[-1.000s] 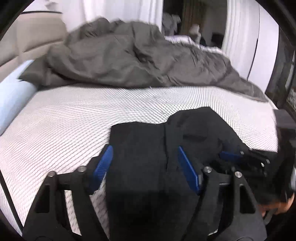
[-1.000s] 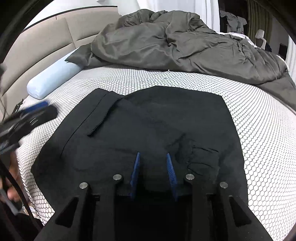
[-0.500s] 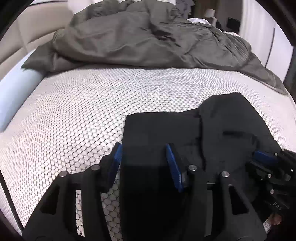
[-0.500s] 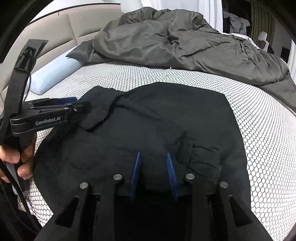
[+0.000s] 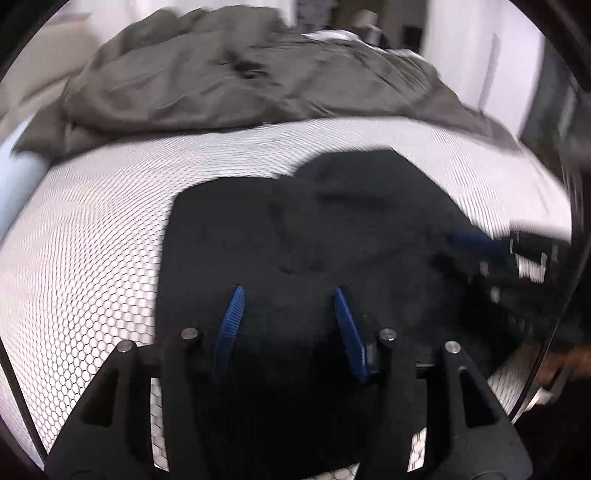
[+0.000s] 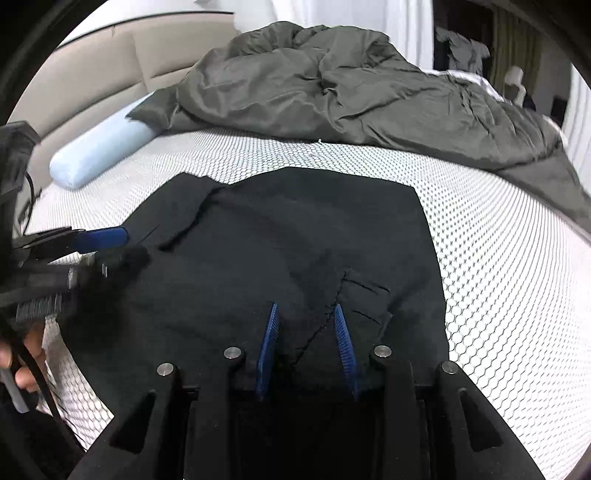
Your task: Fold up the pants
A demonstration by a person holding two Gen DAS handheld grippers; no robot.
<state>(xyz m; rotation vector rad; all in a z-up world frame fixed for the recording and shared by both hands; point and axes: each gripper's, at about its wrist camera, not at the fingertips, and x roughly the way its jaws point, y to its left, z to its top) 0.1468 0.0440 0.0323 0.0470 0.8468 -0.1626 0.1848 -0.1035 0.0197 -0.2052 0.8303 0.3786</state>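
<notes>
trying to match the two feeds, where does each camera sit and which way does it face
Left wrist: on the left tongs, facing across the black pants toward the gray duvet; right tongs at right edge.
Right wrist: on the right tongs, same heading; left tongs and a hand at left.
Shared: pants, duvet, mattress, blue bolster.

- The left wrist view is smeared by motion blur: the grey duvet (image 5: 258, 81) and the honeycomb mattress cover (image 5: 92, 229) streak sideways.
- The right wrist view is sharp; the same cover's cells (image 6: 498, 295) read crisply.
- Even, soft indoor light fills both views, brightest at the white curtains (image 6: 388, 18).
- The black pants (image 6: 295, 236) swallow detail; their folds barely show.
- Fisheye bending curves the bed edges, and dark vignetting rings both frames.
</notes>
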